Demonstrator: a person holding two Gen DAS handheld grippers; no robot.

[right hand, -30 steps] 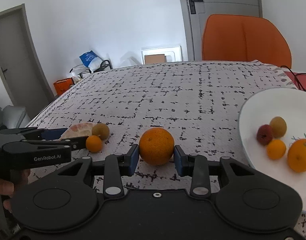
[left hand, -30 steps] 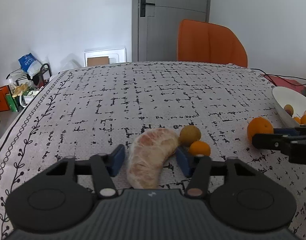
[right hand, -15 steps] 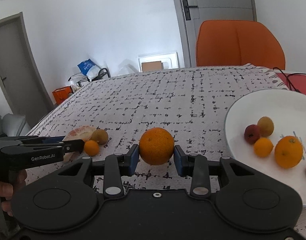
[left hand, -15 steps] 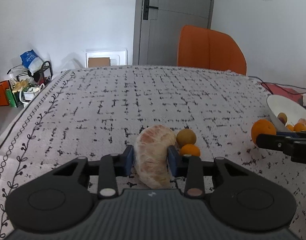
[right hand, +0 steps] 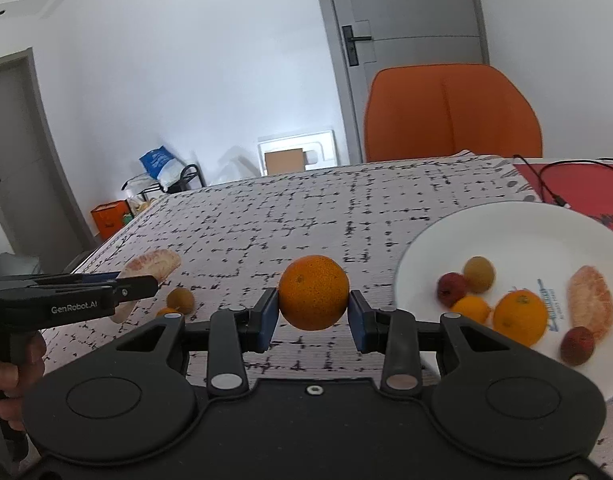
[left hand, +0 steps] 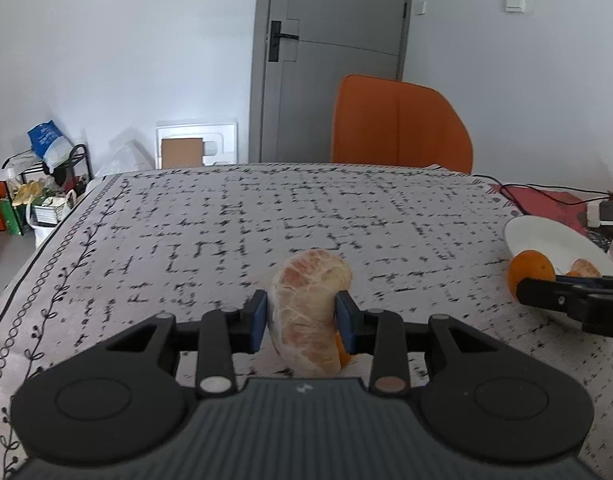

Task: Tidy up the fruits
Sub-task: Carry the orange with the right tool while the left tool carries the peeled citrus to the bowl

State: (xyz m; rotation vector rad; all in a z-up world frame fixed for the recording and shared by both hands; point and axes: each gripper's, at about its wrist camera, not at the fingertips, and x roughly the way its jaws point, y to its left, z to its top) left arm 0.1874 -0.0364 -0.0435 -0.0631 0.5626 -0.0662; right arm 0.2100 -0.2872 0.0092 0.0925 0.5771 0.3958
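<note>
Between your right gripper's (right hand: 313, 316) clamped blue pads rides the orange (right hand: 313, 292); carry it toward two o'clock over the white plate (right hand: 506, 236) before releasing, while your left gripper (left hand: 302, 322) keeps its pomelo segment (left hand: 308, 312) pinched lightly.

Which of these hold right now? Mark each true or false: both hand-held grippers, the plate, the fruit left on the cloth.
1. The left hand-held gripper is shut on the peeled pomelo segment. True.
2. The right hand-held gripper is open with nothing in it. False: it is shut on the orange.
3. The white plate already holds another pomelo segment. True.
4. The plate holds no fruit. False: it holds several, among them a second orange.
5. A small brown fruit lies on the tablecloth near the left gripper. True.
</note>
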